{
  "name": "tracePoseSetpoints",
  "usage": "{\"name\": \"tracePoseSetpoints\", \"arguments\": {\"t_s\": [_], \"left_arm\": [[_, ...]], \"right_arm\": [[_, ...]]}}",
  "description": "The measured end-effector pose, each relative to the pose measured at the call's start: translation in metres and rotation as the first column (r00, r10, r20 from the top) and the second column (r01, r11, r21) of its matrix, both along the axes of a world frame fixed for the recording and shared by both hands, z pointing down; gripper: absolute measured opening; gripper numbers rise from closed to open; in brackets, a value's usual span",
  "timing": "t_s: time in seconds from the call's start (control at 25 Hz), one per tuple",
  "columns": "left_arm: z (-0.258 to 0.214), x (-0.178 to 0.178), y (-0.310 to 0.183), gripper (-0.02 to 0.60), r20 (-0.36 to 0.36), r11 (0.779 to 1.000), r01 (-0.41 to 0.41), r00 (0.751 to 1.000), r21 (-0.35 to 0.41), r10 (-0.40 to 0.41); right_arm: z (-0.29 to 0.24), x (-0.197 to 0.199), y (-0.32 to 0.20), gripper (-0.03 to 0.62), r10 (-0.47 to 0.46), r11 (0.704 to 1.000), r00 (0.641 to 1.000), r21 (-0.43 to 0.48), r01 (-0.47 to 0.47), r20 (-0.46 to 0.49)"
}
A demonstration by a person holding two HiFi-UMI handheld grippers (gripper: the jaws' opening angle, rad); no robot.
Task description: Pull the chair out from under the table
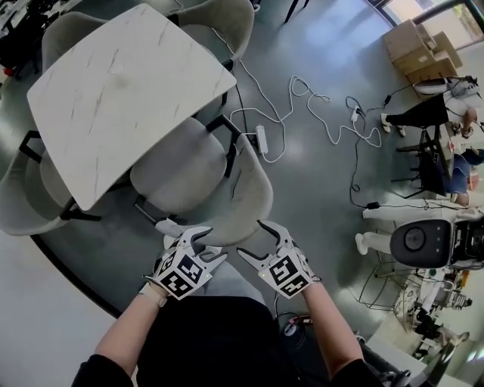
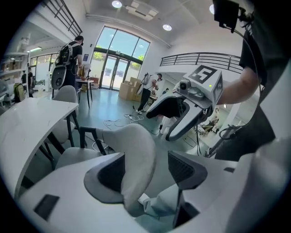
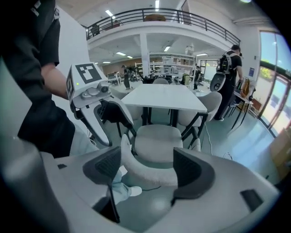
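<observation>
**Item 1: chair** (image 1: 203, 180). Grey upholstered, curved backrest, dark legs. It sits at the centre of the head view with the front of its seat tucked beneath the table edge and its backrest turned towards the lower frame.

**Item 2: table** (image 1: 128, 87). White marbled top on a dark frame, at upper left of the head view. More grey chairs (image 1: 221, 21) stand round its far and left sides.

**Item 3: left gripper** (image 1: 185, 234). It is at lower centre-left of the head view, jaws spread wide. In the left gripper view the backrest rim stands between the jaws, close against the left-hand pad; contact cannot be confirmed.

**Item 4: right gripper** (image 1: 251, 238). It is just right of the left gripper, jaws likewise spread. In the right gripper view the backrest's curve runs across the gap between the jaws and nothing is pinched.

**Item 5: floor clutter.** A white power strip (image 1: 262, 139) and trailing cables (image 1: 318, 102) lie right of the chair. Cardboard boxes (image 1: 420, 47) are at upper right.
</observation>
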State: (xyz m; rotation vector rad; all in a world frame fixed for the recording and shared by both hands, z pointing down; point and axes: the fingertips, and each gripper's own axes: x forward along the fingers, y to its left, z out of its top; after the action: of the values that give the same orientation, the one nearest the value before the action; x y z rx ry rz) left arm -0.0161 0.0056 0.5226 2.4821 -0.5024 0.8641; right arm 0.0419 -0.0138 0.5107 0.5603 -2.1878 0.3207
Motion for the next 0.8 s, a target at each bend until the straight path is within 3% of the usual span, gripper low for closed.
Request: {"name": "tracePoseSetpoints", "arguments": {"t_s": [0.16, 0.44, 0.68, 0.8], "left_arm": [[0.027, 0.0, 0.009, 0.302, 0.063, 0.999, -0.045, 0.997, 0.01, 0.044], [0.069, 0.001, 0.023, 0.344, 0.163, 0.989, -0.148, 0.976, 0.021, 0.143], [0.102, 0.008, 0.022, 0.351, 0.203, 0.982, -0.189, 0.963, 0.026, 0.18], [0.117, 0.011, 0.021, 0.351, 0.215, 0.98, -0.197, 0.959, 0.038, 0.185]], "right_arm": [[0.026, 0.0, 0.011, 0.362, -0.109, 0.994, 0.99, -0.021, 0.107, -0.087], [0.073, 0.004, 0.023, 0.39, -0.263, 0.965, 0.937, -0.04, 0.261, -0.232], [0.102, 0.007, 0.019, 0.393, -0.384, 0.91, 0.84, -0.004, 0.414, -0.384], [0.114, 0.006, 0.014, 0.393, -0.407, 0.893, 0.809, 0.0, 0.45, -0.424]]}}
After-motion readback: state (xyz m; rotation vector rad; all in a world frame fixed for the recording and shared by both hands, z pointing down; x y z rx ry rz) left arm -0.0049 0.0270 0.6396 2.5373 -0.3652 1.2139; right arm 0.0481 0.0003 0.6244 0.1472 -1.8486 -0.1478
